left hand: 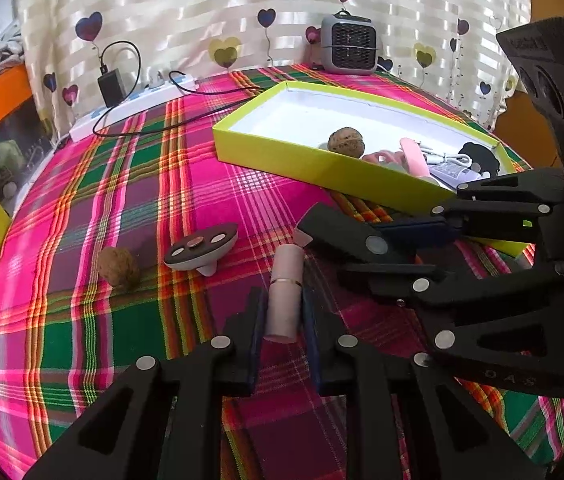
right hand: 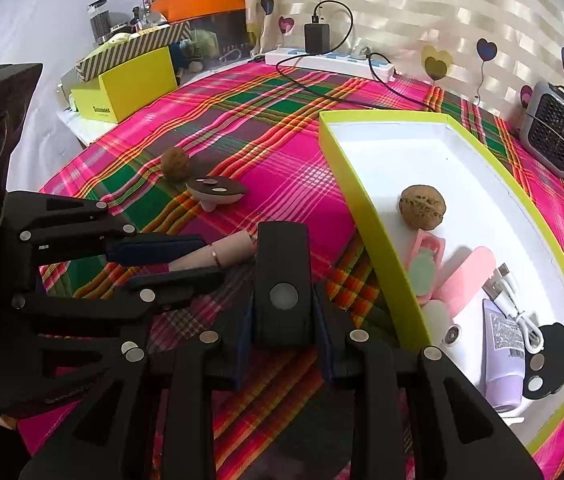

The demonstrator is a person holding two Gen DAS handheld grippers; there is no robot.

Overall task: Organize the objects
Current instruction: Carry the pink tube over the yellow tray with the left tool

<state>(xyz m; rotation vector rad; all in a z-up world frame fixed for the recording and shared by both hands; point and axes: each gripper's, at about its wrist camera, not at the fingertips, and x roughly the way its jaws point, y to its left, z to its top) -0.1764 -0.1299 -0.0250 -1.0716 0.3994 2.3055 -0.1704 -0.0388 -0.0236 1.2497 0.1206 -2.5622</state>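
Two tools: both work low over the plaid tabletop (left hand: 82,320), near the open box.
Left tool (left hand: 282,316): closed on the pink tube (left hand: 284,292), pads pressing its two sides; the tube lies on the cloth with its far end just beside the right tool's load.
Right tool (right hand: 282,320): clamped on a black block (right hand: 282,276) bearing a round silver disc, held near the box's left wall.
Step in hand: grasp of the tube looks complete; lifting has not begun.
Next move: raise the tube clear, carry it right and far over the yellow-green box (left hand: 322,168) wall, and release it on bare white floor.
Left on cloth: oval grey piece (left hand: 202,250), then a walnut (left hand: 119,268) farther left.
Already boxed: another walnut (right hand: 423,204), pink items, a cable.
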